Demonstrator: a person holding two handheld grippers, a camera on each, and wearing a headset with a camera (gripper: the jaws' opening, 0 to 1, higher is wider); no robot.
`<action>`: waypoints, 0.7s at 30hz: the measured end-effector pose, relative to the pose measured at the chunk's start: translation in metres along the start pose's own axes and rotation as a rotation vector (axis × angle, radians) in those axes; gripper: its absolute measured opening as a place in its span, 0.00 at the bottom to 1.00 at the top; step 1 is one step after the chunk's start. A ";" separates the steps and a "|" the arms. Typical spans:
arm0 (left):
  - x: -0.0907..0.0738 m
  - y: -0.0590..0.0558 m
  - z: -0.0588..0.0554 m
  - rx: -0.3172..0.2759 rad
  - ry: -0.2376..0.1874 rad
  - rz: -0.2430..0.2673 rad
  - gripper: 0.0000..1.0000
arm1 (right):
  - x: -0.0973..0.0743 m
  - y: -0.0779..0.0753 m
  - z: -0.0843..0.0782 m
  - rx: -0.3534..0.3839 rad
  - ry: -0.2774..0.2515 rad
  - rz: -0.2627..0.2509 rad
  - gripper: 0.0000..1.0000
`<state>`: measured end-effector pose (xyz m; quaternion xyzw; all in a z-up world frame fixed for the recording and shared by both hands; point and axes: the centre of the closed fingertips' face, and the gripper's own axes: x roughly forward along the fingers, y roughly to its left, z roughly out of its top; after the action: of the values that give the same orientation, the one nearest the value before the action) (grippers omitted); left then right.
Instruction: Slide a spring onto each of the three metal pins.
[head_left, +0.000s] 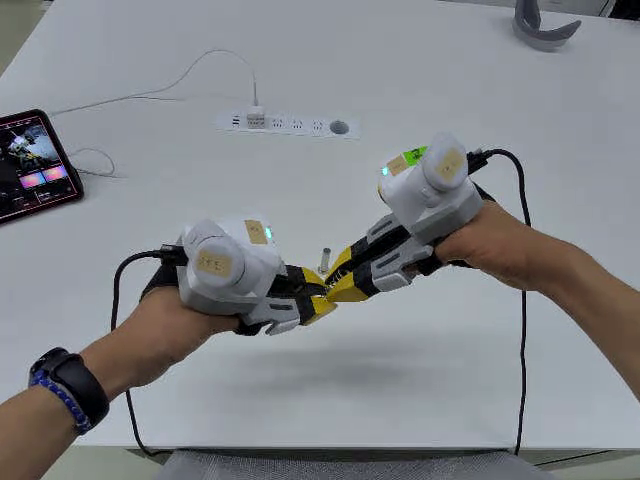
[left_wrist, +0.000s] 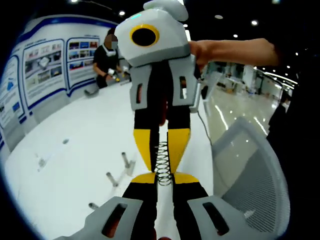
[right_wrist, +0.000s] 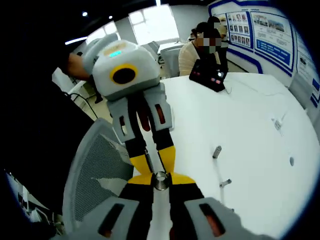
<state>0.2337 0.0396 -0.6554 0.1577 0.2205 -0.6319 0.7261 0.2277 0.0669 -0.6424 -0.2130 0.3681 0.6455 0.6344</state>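
No writing can be read. The tan stickers on both grippers and the green sticker on the right one are too small to make out. The blue-framed wall posters (left_wrist: 42, 62) in the gripper views are blurred.

The left gripper (head_left: 318, 301) and the right gripper (head_left: 345, 284) meet tip to tip above the white table (head_left: 420, 360), each held in a hand. The spring (left_wrist: 162, 162) lies lengthwise between the right gripper's yellow tips, whose jaws are drawn narrow around it. Its other end sits between the left gripper's tips, which are also narrow and pinch it. In the right gripper view the spring appears end-on as a small ring.

The pins (left_wrist: 125, 160) are loose on the table near the grippers, and one pin stands upright just behind the joined tips in the head view.

Further back a white power strip (head_left: 290, 124) has a plug and a white cable (head_left: 175, 78) in it. A lit tablet (head_left: 33, 165) lies at the table's left edge and a grey curved object (head_left: 545, 27) at the far right. Black cords trail from both grippers. A grey mesh chair (left_wrist: 255, 175) stands at the near edge.
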 end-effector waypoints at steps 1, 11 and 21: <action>0.001 -0.001 -0.001 0.003 0.003 -0.002 0.10 | 0.001 0.001 -0.001 -0.011 0.015 0.001 0.13; -0.001 0.000 -0.005 0.014 0.013 -0.001 0.10 | 0.004 -0.005 -0.004 -0.011 0.012 -0.001 0.12; -0.004 0.010 -0.019 -0.053 0.018 0.053 0.25 | 0.002 -0.016 -0.007 0.021 -0.005 -0.034 0.12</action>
<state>0.2411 0.0547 -0.6700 0.1500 0.2393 -0.6049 0.7445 0.2418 0.0618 -0.6516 -0.2109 0.3696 0.6312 0.6484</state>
